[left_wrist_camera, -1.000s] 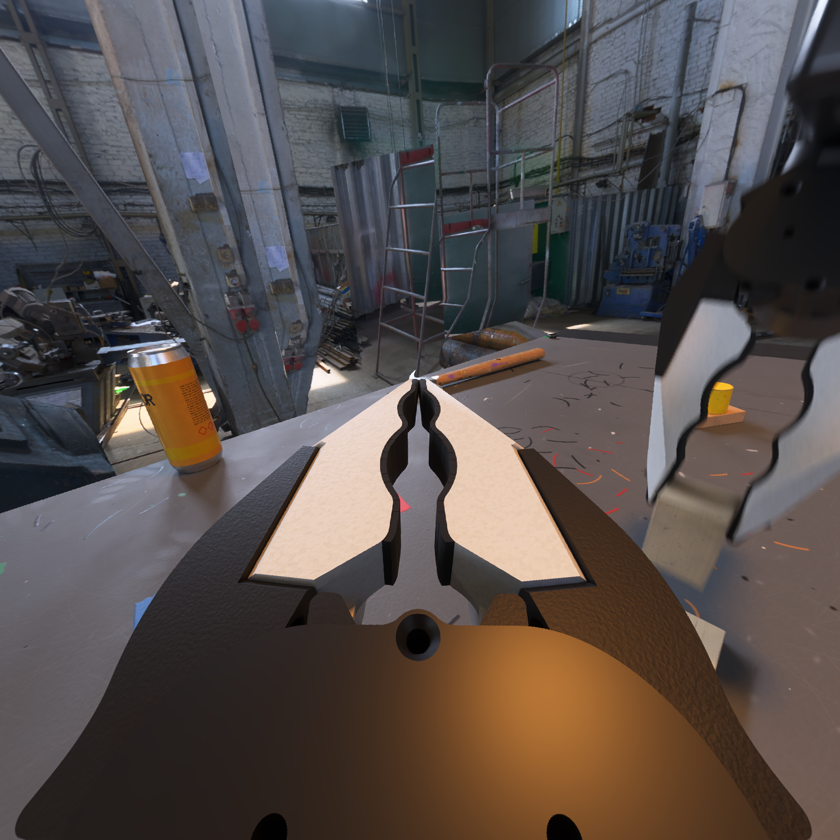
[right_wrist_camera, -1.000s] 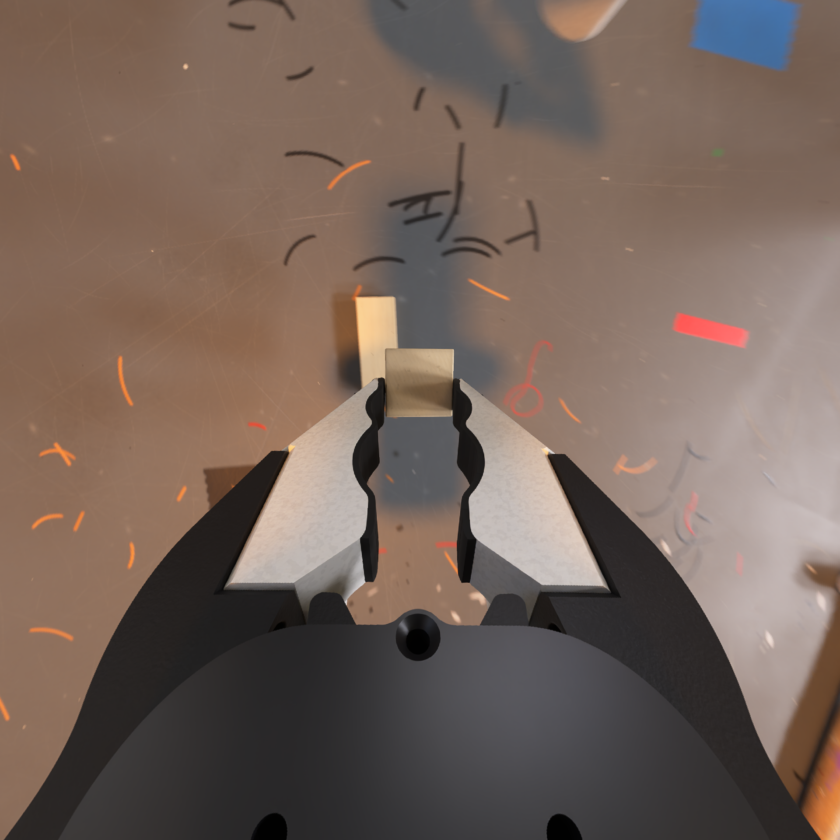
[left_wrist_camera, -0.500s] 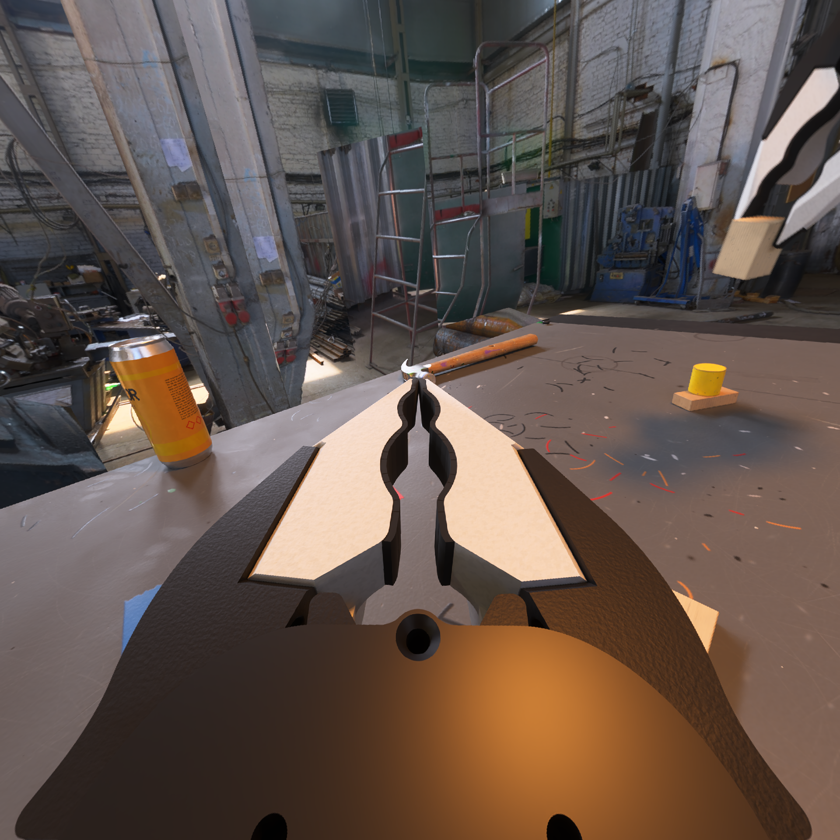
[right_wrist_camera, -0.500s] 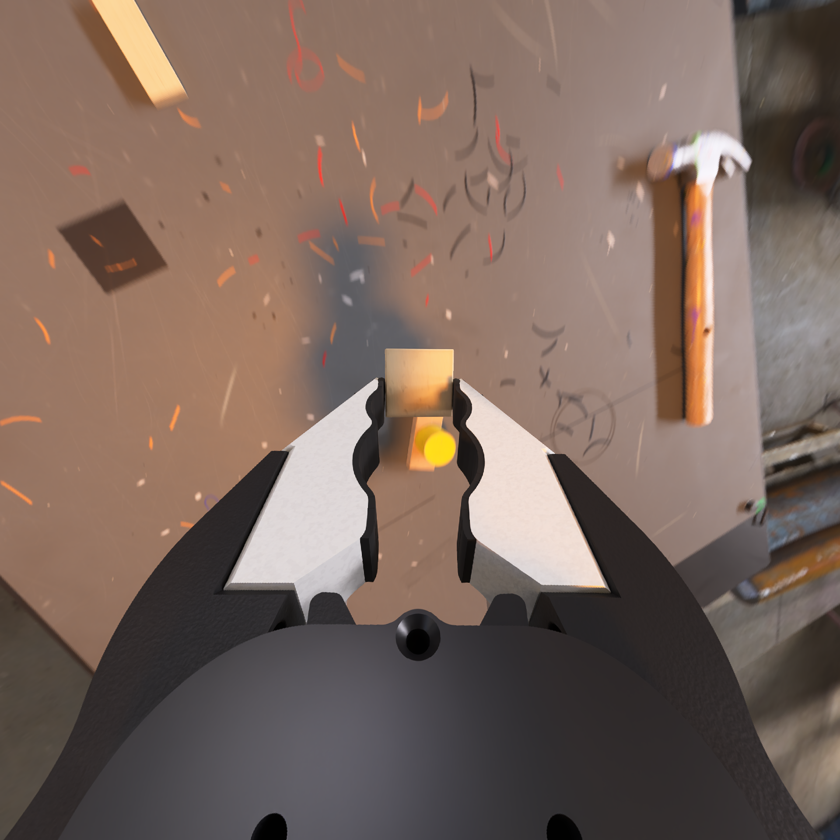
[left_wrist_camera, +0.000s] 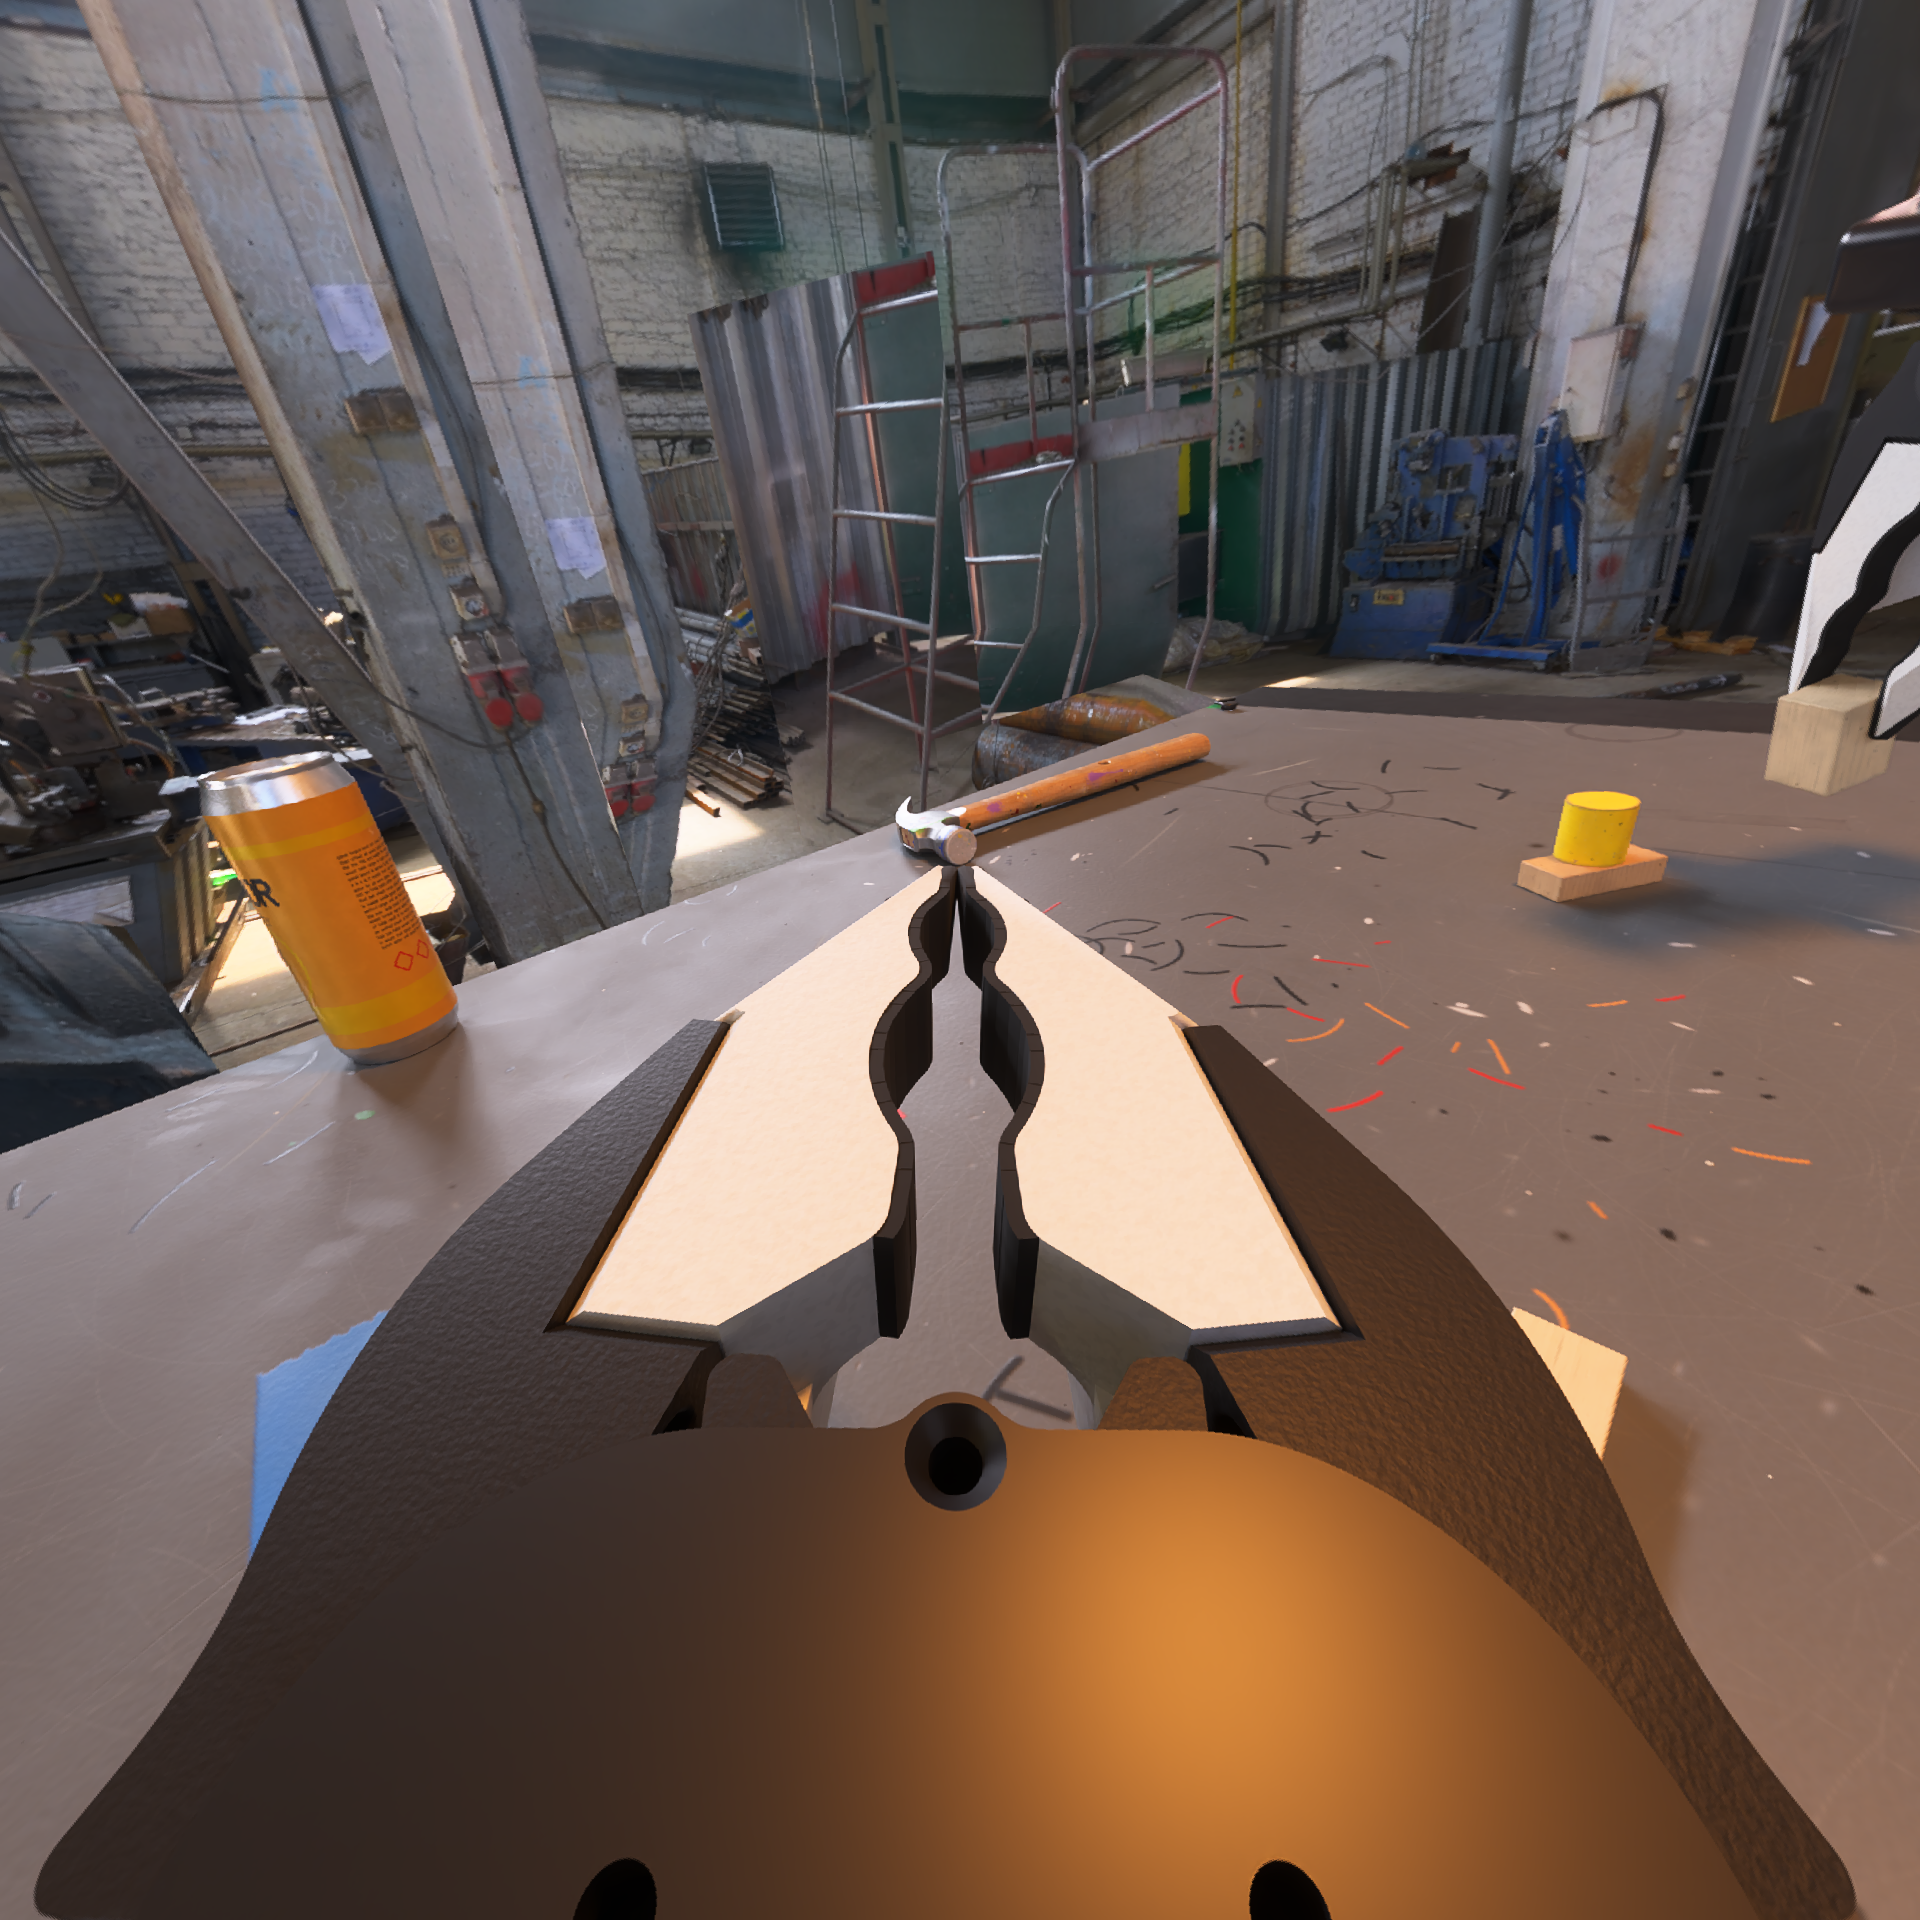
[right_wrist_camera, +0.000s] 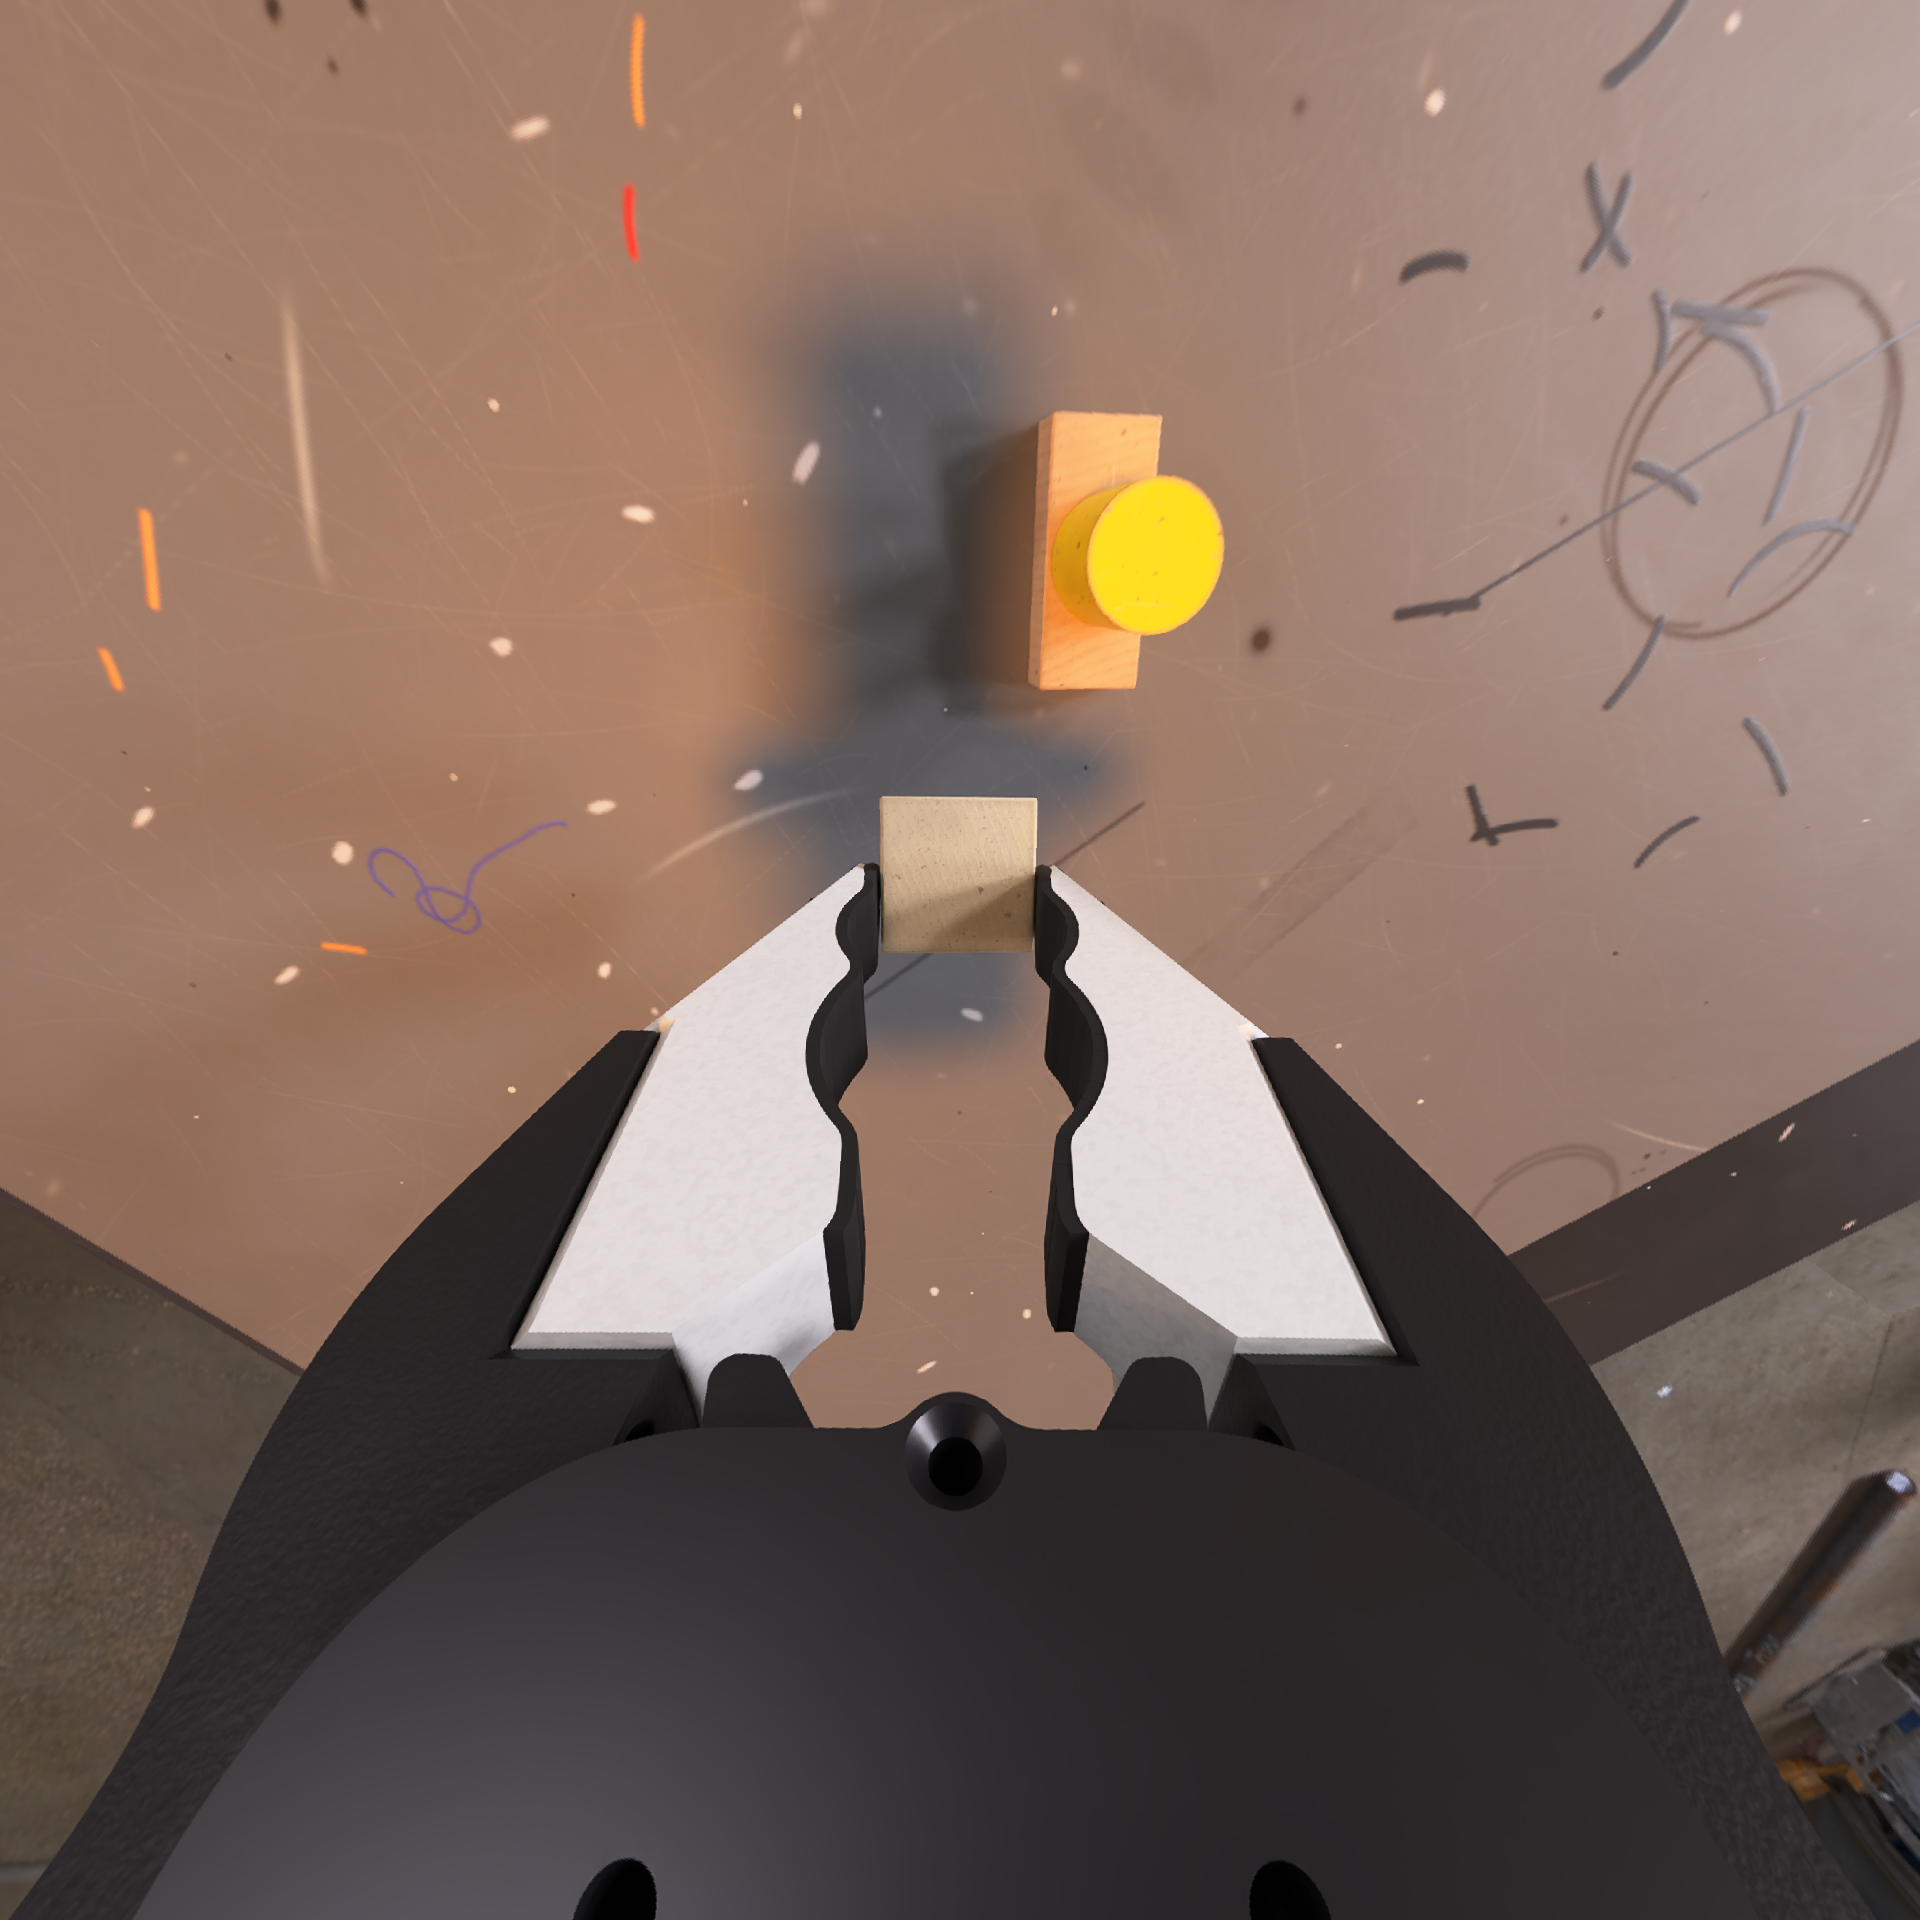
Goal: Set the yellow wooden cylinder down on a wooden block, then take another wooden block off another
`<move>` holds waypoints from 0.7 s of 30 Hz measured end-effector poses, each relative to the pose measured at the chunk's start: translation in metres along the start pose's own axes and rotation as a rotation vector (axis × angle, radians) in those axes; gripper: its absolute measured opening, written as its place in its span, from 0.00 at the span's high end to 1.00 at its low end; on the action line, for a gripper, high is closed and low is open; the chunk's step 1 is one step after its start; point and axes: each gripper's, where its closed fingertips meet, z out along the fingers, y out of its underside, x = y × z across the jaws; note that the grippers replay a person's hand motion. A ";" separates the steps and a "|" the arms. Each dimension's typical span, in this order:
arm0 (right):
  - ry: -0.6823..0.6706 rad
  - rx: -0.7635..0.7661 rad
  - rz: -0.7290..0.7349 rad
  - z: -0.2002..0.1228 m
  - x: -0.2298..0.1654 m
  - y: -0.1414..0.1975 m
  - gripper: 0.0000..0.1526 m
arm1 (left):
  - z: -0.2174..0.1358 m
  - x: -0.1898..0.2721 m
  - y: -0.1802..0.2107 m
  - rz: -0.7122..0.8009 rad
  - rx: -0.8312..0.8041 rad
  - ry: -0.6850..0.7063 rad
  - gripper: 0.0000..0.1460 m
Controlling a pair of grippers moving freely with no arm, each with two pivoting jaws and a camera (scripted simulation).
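Note:
The yellow cylinder [right_wrist_camera: 1138, 556] stands upright on a flat wooden block [right_wrist_camera: 1093, 442] on the brown table; both also show in the left wrist view, cylinder [left_wrist_camera: 1596, 827] on block [left_wrist_camera: 1590, 873]. My right gripper [right_wrist_camera: 958, 883] is shut on a pale wooden cube [right_wrist_camera: 958, 873] and holds it in the air above the table, just short of the cylinder stack. That cube [left_wrist_camera: 1823, 740] and the right gripper's fingers [left_wrist_camera: 1860, 582] show at the right edge of the left wrist view. My left gripper [left_wrist_camera: 956, 878] is shut and empty, low over the table. Another wooden block [left_wrist_camera: 1574, 1371] lies partly hidden behind its right side.
An orange can [left_wrist_camera: 332, 904] stands at the table's left edge. A hammer [left_wrist_camera: 1049, 795] lies at the far edge, just beyond my left fingertips. A blue patch [left_wrist_camera: 301, 1434] lies at the near left. The table edge [right_wrist_camera: 1714, 1195] runs close below my right gripper.
My right gripper has carried the cube from near my left gripper up and across to the cylinder stack, then lower. The left gripper has barely moved.

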 end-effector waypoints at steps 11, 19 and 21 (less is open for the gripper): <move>-0.033 -0.077 0.026 0.029 -0.001 0.008 0.81 | 0.001 0.004 0.004 0.003 -0.015 0.022 1.00; -0.051 -0.146 0.035 0.041 -0.004 0.010 0.81 | 0.002 0.006 0.006 0.012 -0.023 0.034 1.00; -0.054 -0.156 0.037 0.043 -0.004 0.010 0.81 | 0.002 0.007 0.006 0.013 -0.024 0.036 1.00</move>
